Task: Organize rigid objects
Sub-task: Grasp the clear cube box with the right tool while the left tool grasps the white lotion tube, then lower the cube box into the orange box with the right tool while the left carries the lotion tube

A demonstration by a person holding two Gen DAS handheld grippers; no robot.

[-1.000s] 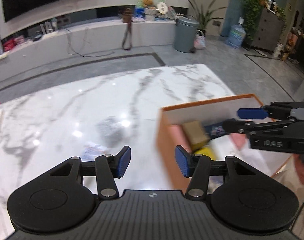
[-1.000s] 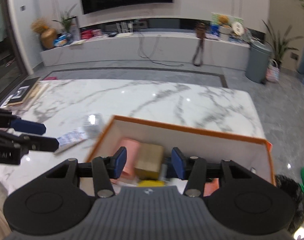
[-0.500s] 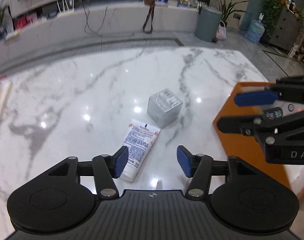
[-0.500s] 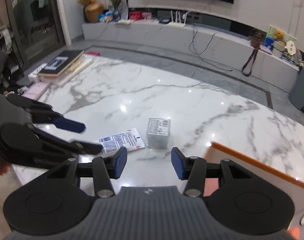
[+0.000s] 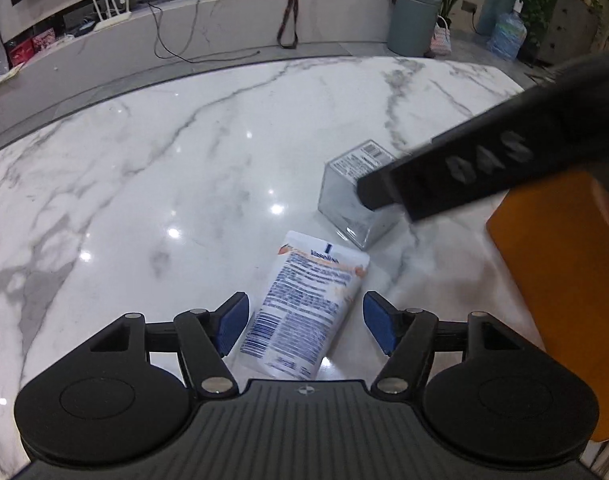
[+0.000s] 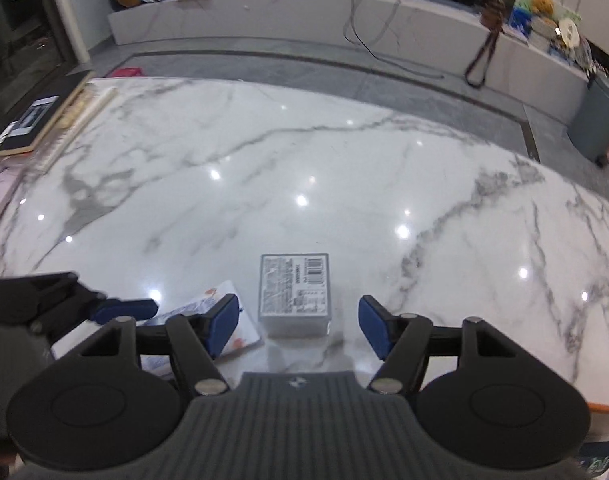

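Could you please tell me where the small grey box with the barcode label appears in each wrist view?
Left wrist view: grey box right of centre, partly behind the right gripper's finger.
Right wrist view: grey box low centre, just ahead of the open jaws.
Shared landmark: the white tube beside it.

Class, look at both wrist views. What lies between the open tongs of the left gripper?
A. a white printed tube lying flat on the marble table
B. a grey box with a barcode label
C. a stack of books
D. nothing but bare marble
A: in the left wrist view the white tube lies flat on the marble table between the tongs of the left gripper, pads not touching it.
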